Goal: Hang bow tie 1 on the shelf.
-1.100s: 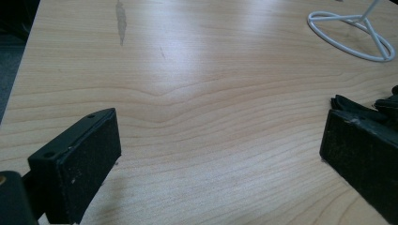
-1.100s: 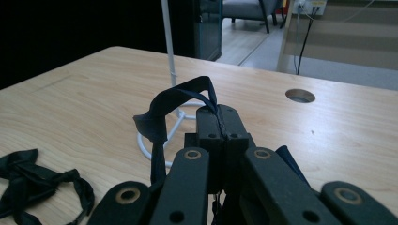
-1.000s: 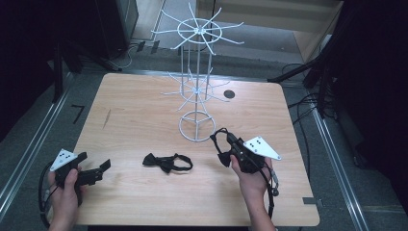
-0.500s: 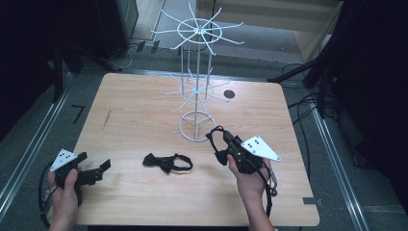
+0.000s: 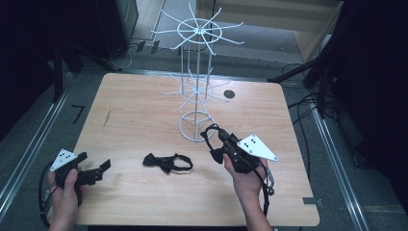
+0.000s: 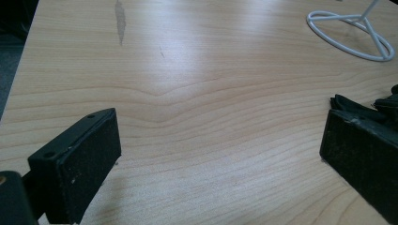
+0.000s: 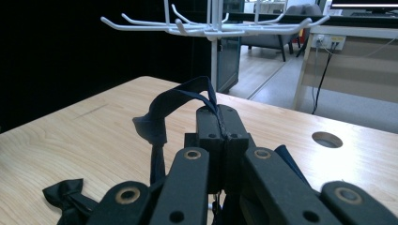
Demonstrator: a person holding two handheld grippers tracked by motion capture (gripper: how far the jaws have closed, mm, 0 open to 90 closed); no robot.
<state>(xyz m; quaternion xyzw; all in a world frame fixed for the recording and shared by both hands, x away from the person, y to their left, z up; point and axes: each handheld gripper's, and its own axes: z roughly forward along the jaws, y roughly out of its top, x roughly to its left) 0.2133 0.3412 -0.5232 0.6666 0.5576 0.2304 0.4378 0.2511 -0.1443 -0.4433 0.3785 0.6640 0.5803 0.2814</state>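
A white wire rack (image 5: 196,82) with hooked arms stands at the table's middle back. A black bow tie (image 5: 167,162) lies flat on the wood in front of it. My right gripper (image 5: 217,138) is shut on the dark strap of a second bow tie (image 5: 209,133), held just above the table by the rack's ring base. In the right gripper view the strap (image 7: 174,101) loops up out of the closed jaws of that gripper (image 7: 220,123), below the rack's arms (image 7: 213,28). My left gripper (image 5: 94,162) rests open at the front left, and its view (image 6: 220,154) has the lying bow tie (image 6: 371,105) behind the right pad.
The wooden table (image 5: 134,110) has a round cable hole (image 5: 229,94) behind the rack. The rack's ring base (image 6: 352,37) sits ahead of the left gripper. Dark stands and cables ring the table, with metal floor rails along both sides.
My right hand has lifted slightly, carrying the strap with it, toward the rack's base. The left hand and the bow tie on the table have stayed put.
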